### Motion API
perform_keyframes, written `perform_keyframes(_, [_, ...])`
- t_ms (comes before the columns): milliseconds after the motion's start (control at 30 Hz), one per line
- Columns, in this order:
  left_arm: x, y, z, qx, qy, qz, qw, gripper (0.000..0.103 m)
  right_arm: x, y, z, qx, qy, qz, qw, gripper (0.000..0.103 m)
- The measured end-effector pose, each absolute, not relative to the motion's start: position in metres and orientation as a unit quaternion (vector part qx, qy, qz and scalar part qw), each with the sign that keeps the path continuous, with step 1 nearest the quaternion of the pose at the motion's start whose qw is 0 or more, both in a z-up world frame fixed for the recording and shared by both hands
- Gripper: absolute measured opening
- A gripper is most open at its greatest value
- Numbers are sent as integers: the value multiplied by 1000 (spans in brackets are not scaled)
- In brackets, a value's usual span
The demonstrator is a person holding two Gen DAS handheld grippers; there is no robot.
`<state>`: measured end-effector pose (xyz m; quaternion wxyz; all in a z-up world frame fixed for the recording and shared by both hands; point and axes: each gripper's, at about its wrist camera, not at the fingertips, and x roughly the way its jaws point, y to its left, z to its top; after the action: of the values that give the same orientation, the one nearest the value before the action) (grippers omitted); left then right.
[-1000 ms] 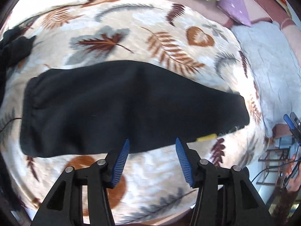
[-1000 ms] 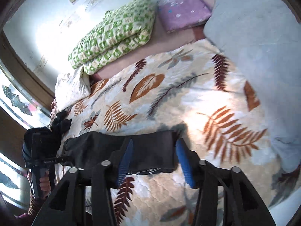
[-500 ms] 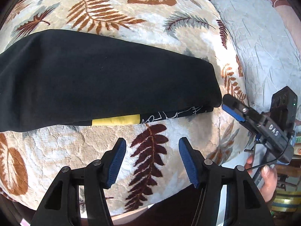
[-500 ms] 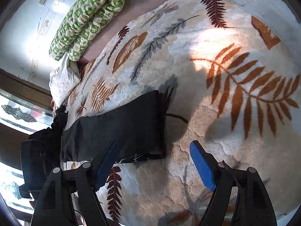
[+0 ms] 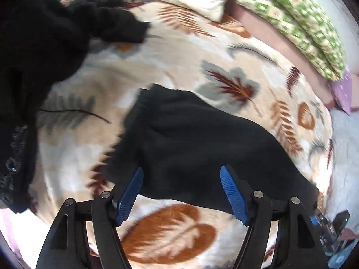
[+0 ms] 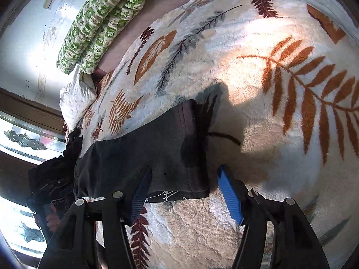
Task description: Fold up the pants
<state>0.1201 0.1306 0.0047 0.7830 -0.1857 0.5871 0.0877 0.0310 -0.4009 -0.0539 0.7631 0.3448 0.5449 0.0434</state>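
On the leaf-print blanket [image 5: 184, 53], black pants [image 5: 202, 148] lie half-folded, long axis running nine to three.

The left gripper [image 5: 181, 192] hovers at their waistband end, fingers apart and opening, cloth at twelve o'clock. The right gripper [image 6: 184, 192] straddles the pants' hem corner [image 6: 193, 179], fingers apart, closing, not yet pinching; it looks nearer.

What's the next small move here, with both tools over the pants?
Probably ease the right tool down and finish closing on the hem corner of the black pants. Its jaws straddle that end and are closing, but the pads aren't pressing cloth yet. The left tool is opening above the other end, holding nothing, so it seems set to grip there next for folding across the leaf-print blanket.
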Motion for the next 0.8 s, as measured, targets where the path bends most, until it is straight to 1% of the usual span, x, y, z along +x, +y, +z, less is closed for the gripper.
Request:
perform_keyframes(133, [120,189,-9,-202,599,118,766,73,33,-391,-58,355,547,44,757,64])
perform_keyframes(267, [126,187,-37,-214,624,63,749,74,35,-387,-57,352,548,27,758,64])
perform_keyframes(333, [128,179,-46,-201,635,27,746,76,33,-388,-58,361,545,17,756,62])
perform_keyframes(367, [129,172,-47,-183,633,24,752,79,33,-389,-59,363,546,15,755,61])
perform_keyframes(433, [131,162,-46,-148,628,29,764,74,33,-388,-58,356,548,7,757,58])
perform_keyframes(467, [132,158,-44,-135,626,35,767,50,34,-386,-58,347,550,2,759,48])
perform_keyframes(500, [134,157,-42,-134,631,39,763,41,34,-385,-57,329,555,-6,764,37])
perform_keyframes(533, [134,158,-41,-141,634,44,759,40,36,-383,-57,308,562,-10,768,19])
perform_keyframes(567, [134,161,-38,-150,633,49,758,38,36,-384,-56,302,566,-5,767,19])
perform_keyframes(700, [127,164,-36,-129,636,66,758,38,27,-387,-35,280,548,4,788,18])
perform_keyframes(800, [129,163,-45,-136,643,74,750,40,24,-383,-50,250,571,-8,782,19])
